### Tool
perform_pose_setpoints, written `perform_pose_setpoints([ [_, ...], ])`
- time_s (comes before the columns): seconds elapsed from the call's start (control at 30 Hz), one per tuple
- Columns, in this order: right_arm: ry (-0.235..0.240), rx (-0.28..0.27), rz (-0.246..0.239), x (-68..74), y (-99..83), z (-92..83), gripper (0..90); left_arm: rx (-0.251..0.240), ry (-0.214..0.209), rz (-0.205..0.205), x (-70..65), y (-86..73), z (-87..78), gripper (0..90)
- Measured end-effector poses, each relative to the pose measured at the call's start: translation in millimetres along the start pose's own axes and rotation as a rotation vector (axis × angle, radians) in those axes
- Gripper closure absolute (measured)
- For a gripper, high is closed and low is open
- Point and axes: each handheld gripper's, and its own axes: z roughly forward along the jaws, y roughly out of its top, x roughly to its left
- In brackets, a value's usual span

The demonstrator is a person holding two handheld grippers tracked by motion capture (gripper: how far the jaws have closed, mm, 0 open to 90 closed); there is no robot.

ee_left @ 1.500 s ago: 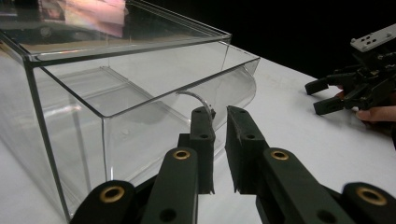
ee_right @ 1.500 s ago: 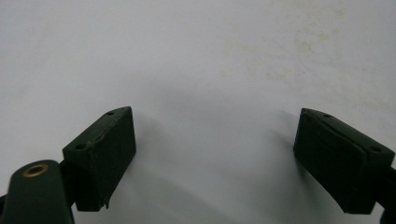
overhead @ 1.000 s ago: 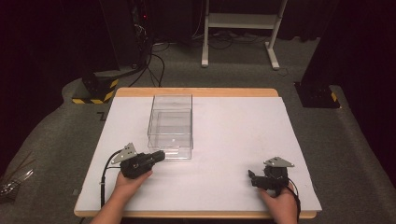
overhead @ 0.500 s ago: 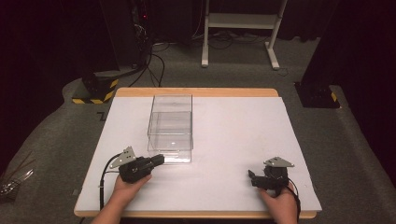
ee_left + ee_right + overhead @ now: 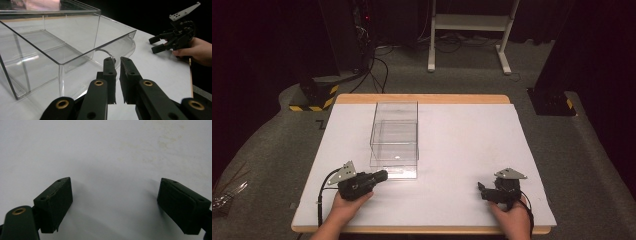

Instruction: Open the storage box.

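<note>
Left tongs (image 5: 117,75), nearly pressed together, have edged closer to the clear rectangular plastic box (image 5: 394,137); right tongs (image 5: 120,205) rest spread on the white counter (image 5: 462,150), unmoved.

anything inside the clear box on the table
Nothing visible inside the clear box: through its walls only the white table shows. The left claw stands just outside its near end, by a curved clear handle, hiding a little of that end.
</note>
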Motion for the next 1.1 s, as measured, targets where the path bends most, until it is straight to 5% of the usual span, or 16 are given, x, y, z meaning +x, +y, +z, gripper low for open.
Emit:
perform_pose_setpoints([
  [1.1, -0.003, 0.000, 0.000, 0.5, -0.1, -0.2, 13.2, 0.046, -0.066, 0.025, -27.0, -11.2, -19.6, 84.6],
])
